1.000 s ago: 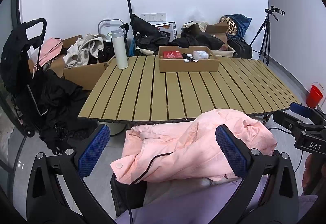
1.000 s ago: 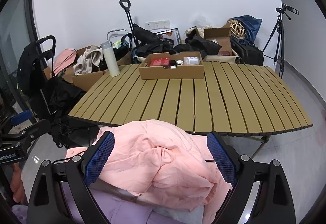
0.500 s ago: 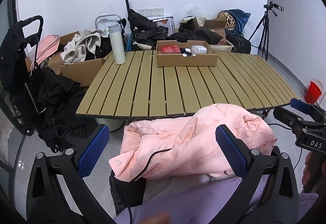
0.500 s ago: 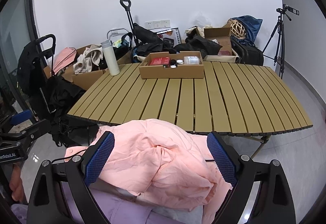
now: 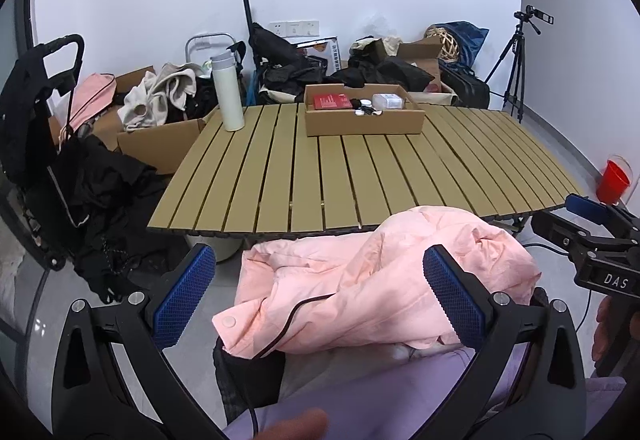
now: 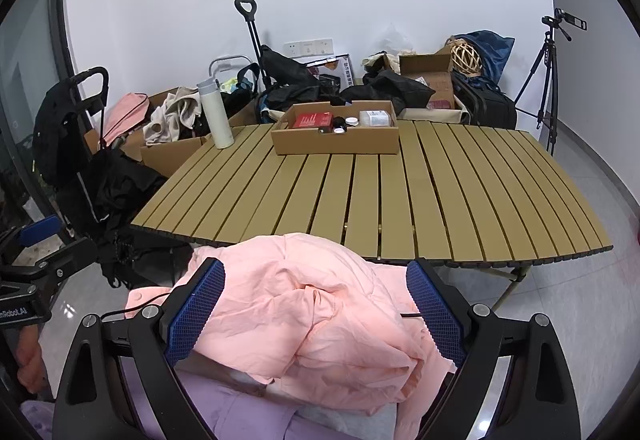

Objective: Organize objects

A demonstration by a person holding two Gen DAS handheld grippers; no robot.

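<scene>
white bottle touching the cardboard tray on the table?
Apart. The right wrist view shows bare table slats between the white bottle and the cardboard tray; the left wrist view shows the same gap.

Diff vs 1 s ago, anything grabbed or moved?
Nothing grabbed or released. The left gripper has drawn back and tipped slightly, so the table sits a little farther off. The right gripper barely shifted. Both remain open over the pink jacket; cardboard tray and bottle unmoved.

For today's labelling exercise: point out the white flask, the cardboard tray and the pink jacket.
white flask [image 5: 228,95]: left wrist view, middle of its body.
cardboard tray [image 6: 336,147]: right wrist view, its front wall.
pink jacket [image 6: 320,316]: right wrist view, the crumpled middle of the fabric.
</scene>
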